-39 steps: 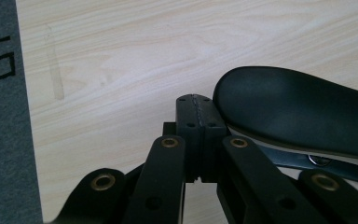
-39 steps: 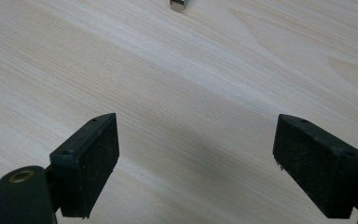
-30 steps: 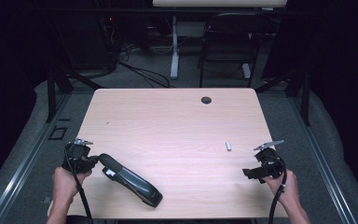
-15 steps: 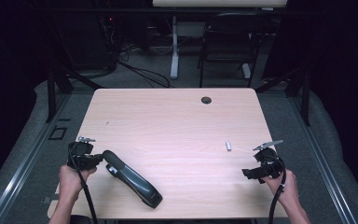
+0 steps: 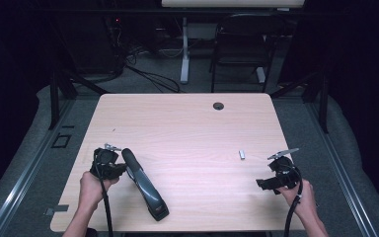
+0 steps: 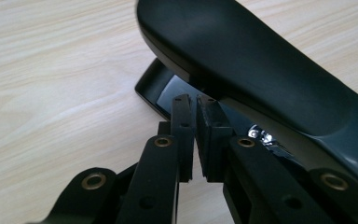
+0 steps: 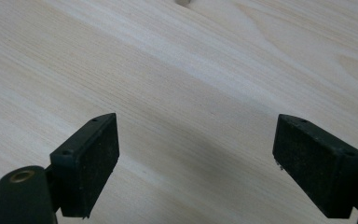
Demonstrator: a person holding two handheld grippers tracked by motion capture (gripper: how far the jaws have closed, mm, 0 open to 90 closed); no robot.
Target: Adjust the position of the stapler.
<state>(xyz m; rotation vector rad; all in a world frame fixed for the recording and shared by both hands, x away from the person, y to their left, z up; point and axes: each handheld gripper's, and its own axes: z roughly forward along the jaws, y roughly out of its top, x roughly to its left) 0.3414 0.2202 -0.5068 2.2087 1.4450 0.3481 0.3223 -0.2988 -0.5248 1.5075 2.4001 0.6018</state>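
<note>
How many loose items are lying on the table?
2. A black stapler lies near the front left of the table, beside the left gripper. A small metal piece lies toward the right, ahead of the right gripper.

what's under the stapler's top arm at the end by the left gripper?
Under the stapler arm sits its shiny black base, resting on the table. The left gripper, nearly shut, has its tips at that gap. Farther along, the arm covers the base.
</note>
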